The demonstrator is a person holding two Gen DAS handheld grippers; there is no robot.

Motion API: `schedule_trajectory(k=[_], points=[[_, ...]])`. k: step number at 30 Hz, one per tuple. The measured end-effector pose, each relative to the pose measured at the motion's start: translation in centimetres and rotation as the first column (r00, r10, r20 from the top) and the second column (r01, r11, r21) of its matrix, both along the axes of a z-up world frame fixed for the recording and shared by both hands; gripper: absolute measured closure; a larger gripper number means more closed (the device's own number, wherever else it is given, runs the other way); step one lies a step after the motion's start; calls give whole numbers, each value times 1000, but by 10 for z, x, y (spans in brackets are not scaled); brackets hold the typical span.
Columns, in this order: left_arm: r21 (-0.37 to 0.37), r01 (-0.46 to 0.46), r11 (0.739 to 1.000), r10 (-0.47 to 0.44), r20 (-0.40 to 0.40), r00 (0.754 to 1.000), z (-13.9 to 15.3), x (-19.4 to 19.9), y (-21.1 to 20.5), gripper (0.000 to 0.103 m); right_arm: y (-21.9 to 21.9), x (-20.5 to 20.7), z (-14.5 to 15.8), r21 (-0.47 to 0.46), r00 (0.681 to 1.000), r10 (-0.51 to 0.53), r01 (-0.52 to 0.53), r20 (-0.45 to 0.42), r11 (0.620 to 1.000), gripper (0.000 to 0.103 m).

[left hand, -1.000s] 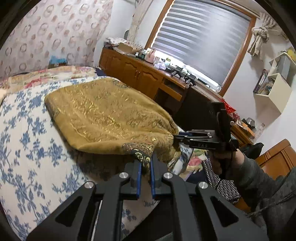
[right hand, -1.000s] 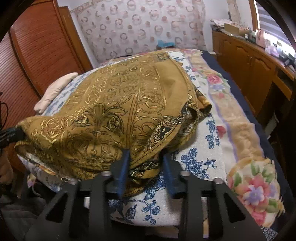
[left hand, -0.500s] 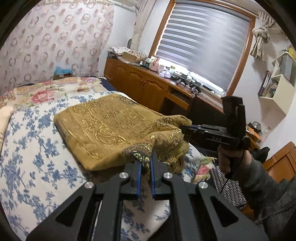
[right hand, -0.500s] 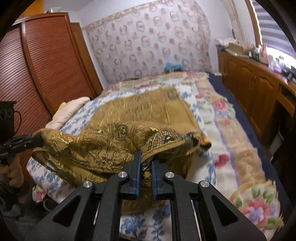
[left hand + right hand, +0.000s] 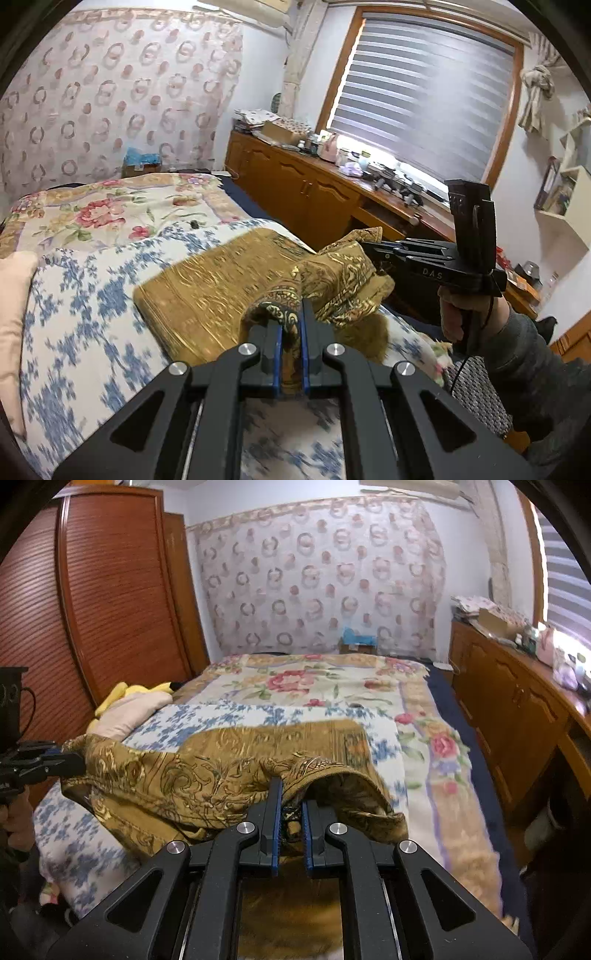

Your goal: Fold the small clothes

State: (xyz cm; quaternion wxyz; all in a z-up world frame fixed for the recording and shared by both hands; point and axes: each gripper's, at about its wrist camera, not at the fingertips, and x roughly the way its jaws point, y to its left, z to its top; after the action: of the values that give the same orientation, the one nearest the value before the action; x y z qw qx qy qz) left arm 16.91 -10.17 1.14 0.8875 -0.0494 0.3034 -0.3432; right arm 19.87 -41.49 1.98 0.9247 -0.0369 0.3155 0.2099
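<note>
1. Garment: the gold-patterned cloth [image 5: 221, 295] lies on the bed [image 5: 325, 686], approx. mid-mattress. Its far part rests flat on the blue-flowered sheet [image 5: 74, 314]; its near edge is off the sheet, bunched between your two tools.

2. Left gripper [image 5: 291, 325]: pads pressed together on a dark-bordered hem corner of the cloth — fabric shows between the blue pads. You hold at the border, prob. because the hem gives a firm, findable corner.

3. Right gripper [image 5: 290, 805]: likewise pinched on the cloth's near edge, w/ patterned hem visible in the slot. In the left wrist view it shows side-on, your hand [image 5: 458, 317] wrapped round its grip, fabric trailing from its tip.

4. Why two corners: w/ both near corners held and raised, the near edge hangs as a line between them, so it can be carried over the flat far part as one fold. Judgement — you're mid-fold, near half lifted, not yet laid down.

5. Slack: cloth sags and wrinkles between the grips, i.e. they stand fairly close. Spreading them a bit would prob. give a straighter fold line.

6. Surroundings: pale pillow [image 5: 129, 709] w/ a yellow item at the bed's left side, wooden wardrobe [image 5: 110, 590] behind it, wooden cabinet [image 5: 314, 192] under the window blind [image 5: 424, 103]. All well apart from the cloth, so the bed's far half is free for the lay-down.

7. Risk: thin hem could slip a pad if tugged sideways.
</note>
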Motion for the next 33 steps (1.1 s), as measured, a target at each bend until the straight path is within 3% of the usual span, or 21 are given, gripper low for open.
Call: schedule_trajectory(k=[7, 12, 17, 19, 20, 21, 23, 27, 30, 33], points=[[57, -62, 996, 65, -53, 996, -19, 70, 9, 99, 30, 74, -12, -74, 998, 53, -55, -38, 996, 97], [103, -108, 989, 120, -118, 986, -46, 109, 19, 96, 46, 125, -40, -139, 990, 73, -89, -120, 986, 97], [99, -106, 989, 123, -176, 977, -66, 124, 28, 94, 50, 156, -53, -155, 982, 87, -113, -168, 981, 96], [96, -98, 991, 114, -186, 976, -67, 124, 30, 90, 50, 162, -47, -156, 986, 78, -101, -148, 983, 90], [86, -90, 992, 105, -187, 977, -66, 122, 32, 82, 49, 164, -44, -153, 987, 74, -96, -142, 984, 88], [84, -89, 993, 103, -184, 977, -64, 121, 33, 72, 46, 165, -40, -144, 988, 68, -88, -139, 986, 82], [96, -100, 990, 114, -161, 980, -59, 115, 36, 58, 39, 160, -29, -115, 991, 58, -72, -121, 991, 78], [117, -106, 987, 120, -117, 986, -48, 103, 38, 43, 25, 124, -9, -100, 994, 60, -69, -88, 993, 70], [127, -82, 989, 96, -113, 989, -48, 94, 37, 42, 11, 83, -7, -122, 995, 34, -46, -97, 991, 58], [146, -67, 987, 86, -121, 989, -58, 89, 35, 42, -6, 50, -15, -146, 992, -17, -1, -123, 989, 56]])
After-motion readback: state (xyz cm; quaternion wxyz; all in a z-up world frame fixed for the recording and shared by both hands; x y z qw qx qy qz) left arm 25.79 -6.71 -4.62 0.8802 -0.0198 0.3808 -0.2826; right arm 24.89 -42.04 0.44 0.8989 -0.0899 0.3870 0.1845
